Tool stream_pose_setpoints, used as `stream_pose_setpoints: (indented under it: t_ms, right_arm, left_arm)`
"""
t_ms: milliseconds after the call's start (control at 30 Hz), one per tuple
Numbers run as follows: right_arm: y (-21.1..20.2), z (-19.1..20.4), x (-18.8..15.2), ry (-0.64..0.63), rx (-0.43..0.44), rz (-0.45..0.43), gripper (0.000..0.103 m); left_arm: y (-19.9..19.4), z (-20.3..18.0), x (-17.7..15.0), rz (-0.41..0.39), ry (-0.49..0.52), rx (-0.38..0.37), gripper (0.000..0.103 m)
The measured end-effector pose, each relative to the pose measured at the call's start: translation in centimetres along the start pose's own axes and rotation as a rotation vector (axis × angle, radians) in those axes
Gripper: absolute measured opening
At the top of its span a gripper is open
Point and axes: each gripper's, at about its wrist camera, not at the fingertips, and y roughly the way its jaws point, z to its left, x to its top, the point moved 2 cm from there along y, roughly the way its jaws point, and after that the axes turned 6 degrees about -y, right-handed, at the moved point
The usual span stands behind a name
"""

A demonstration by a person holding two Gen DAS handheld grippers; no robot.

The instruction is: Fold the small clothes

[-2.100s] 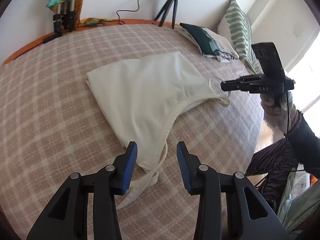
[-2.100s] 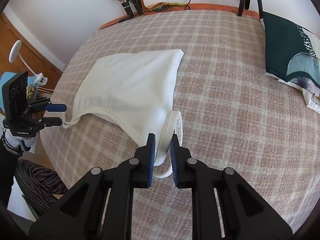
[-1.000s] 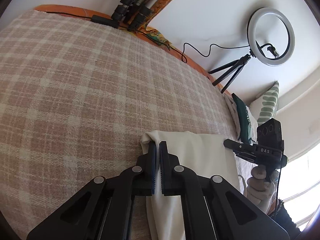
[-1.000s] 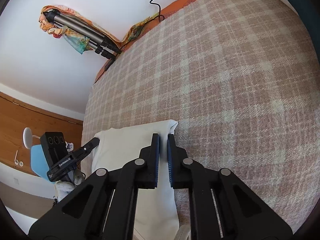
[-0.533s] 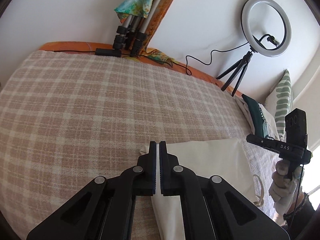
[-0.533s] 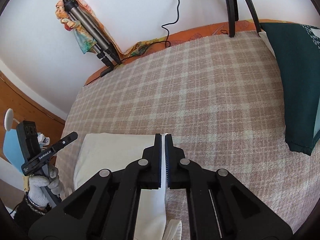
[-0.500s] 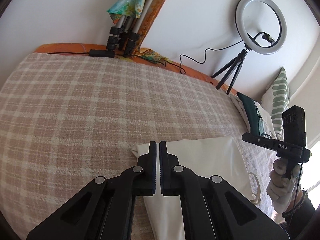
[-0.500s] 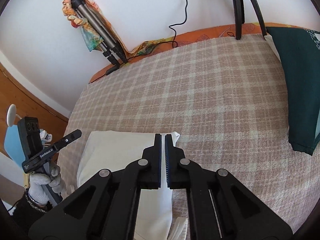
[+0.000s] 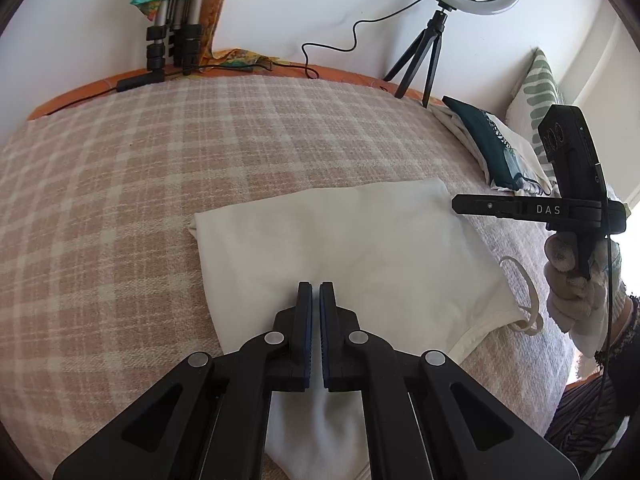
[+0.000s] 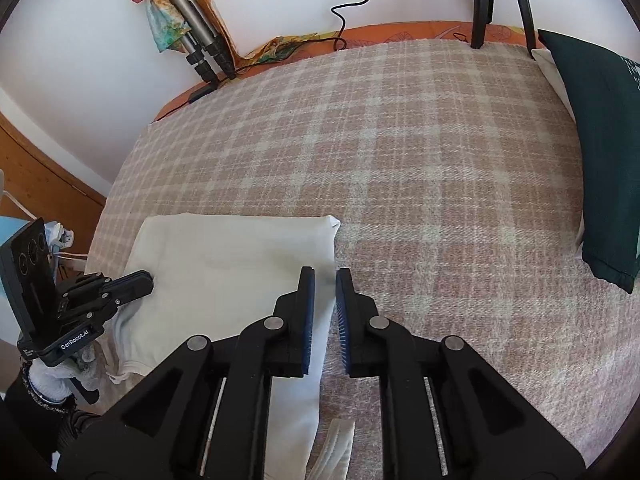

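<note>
A cream-white small garment (image 9: 352, 240) lies folded over on the plaid bedspread (image 9: 120, 184); its straps (image 9: 524, 300) trail at the near right. My left gripper (image 9: 315, 300) hovers over the garment's near middle with the jaws almost together and nothing visibly pinched. In the right wrist view the garment (image 10: 228, 264) lies at lower left. My right gripper (image 10: 325, 292) sits over its right edge, jaws slightly apart, holding nothing. Each gripper shows in the other's view: the right (image 9: 472, 203), the left (image 10: 136, 284).
A folded dark green garment (image 10: 600, 148) on white cloth lies at the bed's right side, beside a striped pillow (image 9: 536, 92). A ring light on a tripod (image 9: 436, 40), folded tripods (image 9: 172, 32) and cables stand along the far wall.
Both grippers have let go of the garment's far edge and drawn back toward me. The right jaws have opened a little. The folded garment lies flat.
</note>
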Motion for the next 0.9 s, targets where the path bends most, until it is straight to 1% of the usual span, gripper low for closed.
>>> stream_pose_setpoints:
  t_ms: [33, 67, 100, 133, 200, 267, 300, 367, 433, 567, 633, 700, 767, 900]
  right_arm:
    - [-0.3, -0.6, 0.0, 0.030, 0.015, -0.004, 0.029]
    - [-0.7, -1.0, 0.0, 0.054, 0.032, -0.008, 0.034]
    - [-1.0, -1.3, -0.1, 0.068, 0.050, -0.013, 0.034]
    - [-1.3, -1.5, -0.1, 0.076, 0.062, -0.021, 0.034]
    - [-1.9, -2.0, -0.1, 0.100, 0.098, -0.048, 0.034]
    - [-1.9, -2.7, -0.1, 0.159, 0.193, -0.055, 0.034]
    - [-1.8, -3.1, -0.1, 0.191, 0.233, -0.060, 0.034]
    - [-1.4, -3.3, 0.0, 0.216, 0.283, -0.050, 0.034]
    - [-0.5, -3.1, 0.1, 0.223, 0.281, -0.029, 0.034]
    - [0.6, -3.0, -0.6, 0.244, 0.348, 0.013, 0.034]
    - [1.0, -2.7, -0.8, 0.228, 0.350, 0.035, 0.034]
    - [1.1, -2.5, -0.9, 0.236, 0.388, 0.032, 0.034]
    - [0.8, -2.4, -0.9, 0.237, 0.401, 0.021, 0.034]
    - [0.4, -2.1, -0.4, 0.225, 0.459, -0.003, 0.034]
  left_arm:
    - [-0.4, 0.3, -0.2, 0.001, -0.027, -0.009, 0.014]
    - [-0.8, 0.5, -0.4, 0.002, -0.052, -0.014, 0.031]
    - [-1.2, 0.7, -0.5, -0.003, -0.075, -0.024, 0.045]
    - [-1.8, 0.9, -0.7, -0.013, -0.097, -0.038, 0.047]
    - [-2.4, 1.2, -1.0, -0.011, -0.151, -0.069, 0.047]
    - [-2.9, 1.7, -1.3, -0.013, -0.227, -0.115, 0.047]
    - [-3.1, 1.6, -1.5, -0.019, -0.241, -0.131, 0.047]
    - [-2.9, 1.2, -1.5, -0.015, -0.207, -0.105, 0.047]
    - [-2.5, 1.0, -1.7, -0.004, -0.176, -0.077, 0.047]
    - [-1.6, 1.5, -1.9, 0.021, -0.201, -0.088, 0.047]
    - [-1.6, 1.5, -1.8, 0.020, -0.196, -0.085, 0.047]
    - [-1.5, 1.4, -1.7, 0.020, -0.191, -0.083, 0.047]
    - [-1.5, 1.4, -1.8, 0.019, -0.188, -0.082, 0.047]
    - [-1.3, 1.3, -1.7, 0.018, -0.172, -0.077, 0.047]
